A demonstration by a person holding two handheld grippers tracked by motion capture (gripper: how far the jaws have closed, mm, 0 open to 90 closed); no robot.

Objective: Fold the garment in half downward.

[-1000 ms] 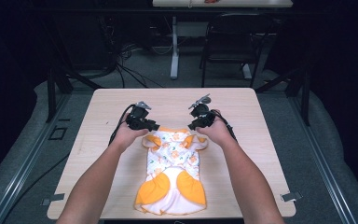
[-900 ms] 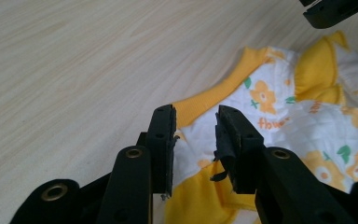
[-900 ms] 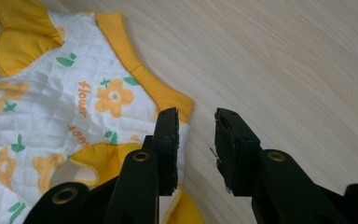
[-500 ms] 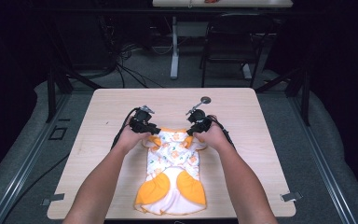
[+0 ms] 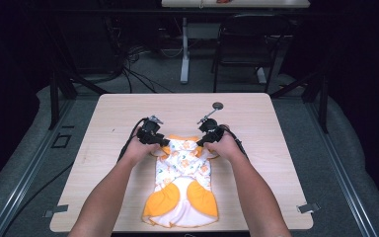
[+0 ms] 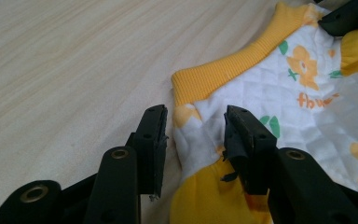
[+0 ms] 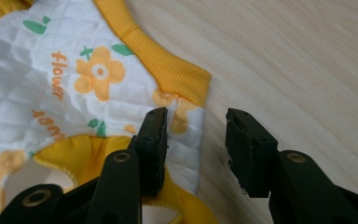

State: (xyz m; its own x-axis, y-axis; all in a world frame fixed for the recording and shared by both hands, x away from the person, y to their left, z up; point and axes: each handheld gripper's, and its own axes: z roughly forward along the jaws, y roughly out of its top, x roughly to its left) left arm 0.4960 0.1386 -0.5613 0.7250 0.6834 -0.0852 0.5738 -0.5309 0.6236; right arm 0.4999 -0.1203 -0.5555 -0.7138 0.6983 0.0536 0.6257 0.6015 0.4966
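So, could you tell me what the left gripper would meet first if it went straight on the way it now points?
Most likely the garment itself: the left gripper has its jaws open astride the quilted corner, with the yellow ribbed collar just ahead. Depth is hard to judge.

Wooden table (image 5: 256,123), black chair (image 5: 239,44) beyond.

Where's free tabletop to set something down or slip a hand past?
Bare wood on the table: the whole far strip beyond both grippers, save a small round piece, plus wide margins left and right of the forearms. Crowded: near-centre, where the garment lies, with left gripper and right gripper at its far corners.
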